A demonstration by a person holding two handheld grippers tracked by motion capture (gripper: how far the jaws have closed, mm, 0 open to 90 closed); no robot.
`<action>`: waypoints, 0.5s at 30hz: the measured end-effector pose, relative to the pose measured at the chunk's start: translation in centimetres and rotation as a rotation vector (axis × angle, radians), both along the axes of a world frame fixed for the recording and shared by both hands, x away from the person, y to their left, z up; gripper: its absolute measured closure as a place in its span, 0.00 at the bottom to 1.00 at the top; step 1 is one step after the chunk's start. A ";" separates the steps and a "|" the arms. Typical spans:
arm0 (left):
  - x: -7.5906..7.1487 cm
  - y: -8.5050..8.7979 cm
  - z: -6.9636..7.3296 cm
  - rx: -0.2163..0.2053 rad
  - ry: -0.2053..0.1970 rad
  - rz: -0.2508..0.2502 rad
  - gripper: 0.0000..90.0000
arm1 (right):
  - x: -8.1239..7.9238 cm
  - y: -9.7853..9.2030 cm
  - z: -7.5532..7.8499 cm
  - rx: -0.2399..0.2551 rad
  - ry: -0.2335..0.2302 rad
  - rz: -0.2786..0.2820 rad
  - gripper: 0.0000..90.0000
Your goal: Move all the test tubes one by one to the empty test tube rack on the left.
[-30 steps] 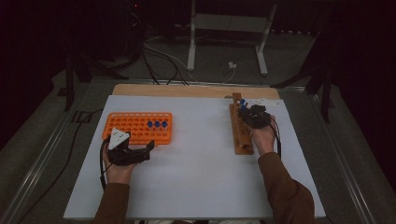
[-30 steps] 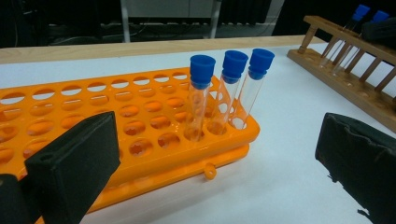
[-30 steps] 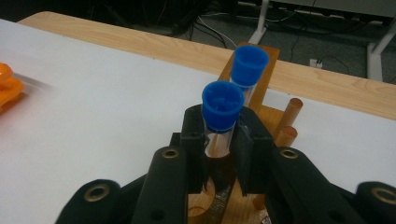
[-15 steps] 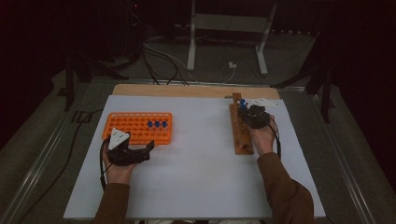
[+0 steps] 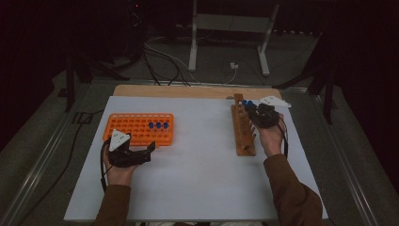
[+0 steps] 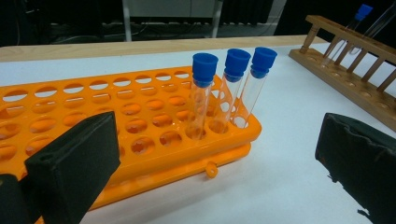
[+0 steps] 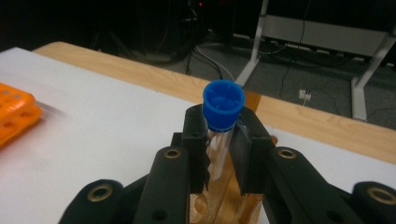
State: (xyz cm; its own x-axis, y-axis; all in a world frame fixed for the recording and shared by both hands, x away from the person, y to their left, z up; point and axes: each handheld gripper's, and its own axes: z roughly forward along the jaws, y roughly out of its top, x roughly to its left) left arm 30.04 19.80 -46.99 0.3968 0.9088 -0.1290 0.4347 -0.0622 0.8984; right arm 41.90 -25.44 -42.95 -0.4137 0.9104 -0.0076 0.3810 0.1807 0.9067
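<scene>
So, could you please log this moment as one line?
right gripper: shut on capped tube over wooden rack | left gripper: open, by orange rack | orange rack: three tubes

A clear test tube [image 7: 219,154] with a blue cap stands upright over the wooden rack [image 5: 243,129], at the table's 2 o'clock. 3 capped tubes [image 6: 227,88] stand in the orange rack [image 5: 136,128] at 10 o'clock.

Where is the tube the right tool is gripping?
The blue-capped test tube sits clamped in the right tool, over the wooden rack at the table's right side.
</scene>
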 end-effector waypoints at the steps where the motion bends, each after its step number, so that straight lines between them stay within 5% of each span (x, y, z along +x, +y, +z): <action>1: 0.0 0.0 0.0 0.000 0.000 0.000 0.01 | -0.1 -0.1 0.3 0.000 -0.006 0.002 0.86; 9: -0.1 -0.2 0.1 0.006 -0.005 0.003 0.01 | -1.3 -0.2 2.6 -0.002 -0.061 0.028 0.86; 15: -0.1 -0.7 0.7 0.018 -0.021 -0.006 0.01 | -2.2 0.6 2.9 -0.005 -0.055 0.077 0.86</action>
